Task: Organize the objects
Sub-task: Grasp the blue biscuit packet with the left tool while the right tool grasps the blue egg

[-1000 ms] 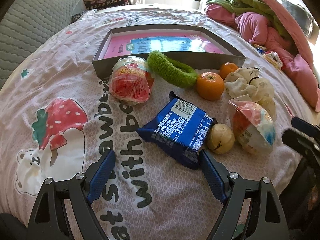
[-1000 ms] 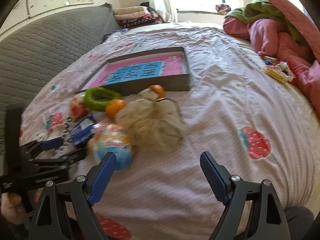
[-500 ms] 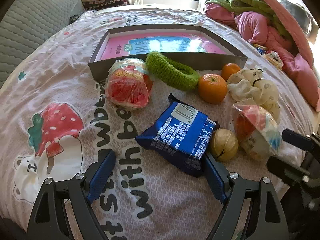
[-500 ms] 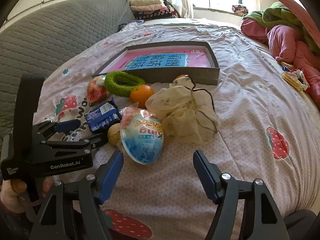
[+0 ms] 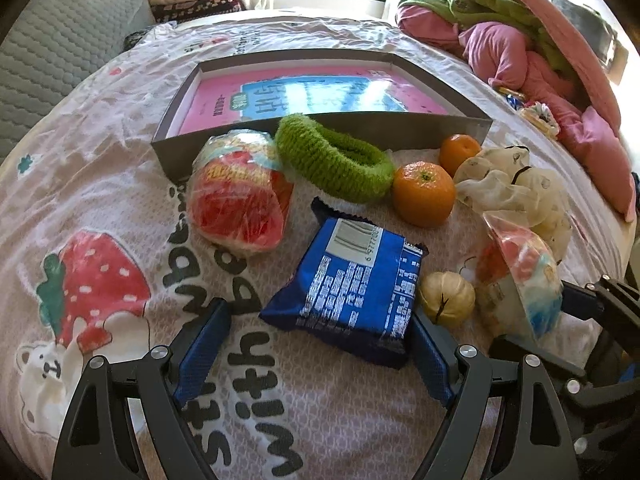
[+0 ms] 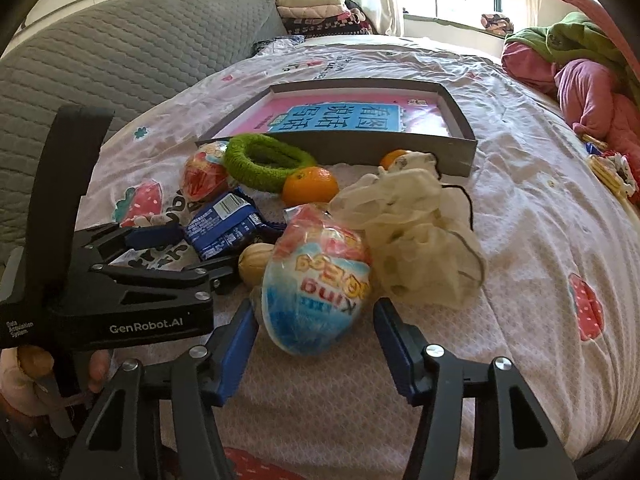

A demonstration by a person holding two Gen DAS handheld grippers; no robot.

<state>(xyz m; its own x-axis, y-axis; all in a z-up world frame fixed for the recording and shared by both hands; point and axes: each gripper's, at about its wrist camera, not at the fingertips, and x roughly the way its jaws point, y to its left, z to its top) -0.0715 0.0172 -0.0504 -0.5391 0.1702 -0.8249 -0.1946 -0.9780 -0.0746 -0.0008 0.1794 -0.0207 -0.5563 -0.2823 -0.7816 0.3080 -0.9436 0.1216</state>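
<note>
Right tool (image 6: 314, 350) has apparently closed around the egg (image 6: 316, 284).

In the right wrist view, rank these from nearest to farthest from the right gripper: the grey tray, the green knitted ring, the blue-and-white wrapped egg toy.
From the right gripper:
1. Blue-and-white wrapped egg toy: between the open fingers, slightly left.
2. Green knitted ring: farther back, left of centre, against the tray's front wall.
3. Grey tray: farthest, behind everything else.

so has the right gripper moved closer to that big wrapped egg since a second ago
Yes. Judged against the grey box, the right gripper has swung left and advanced; the wrapped egg now sits between its open fingers.
</note>
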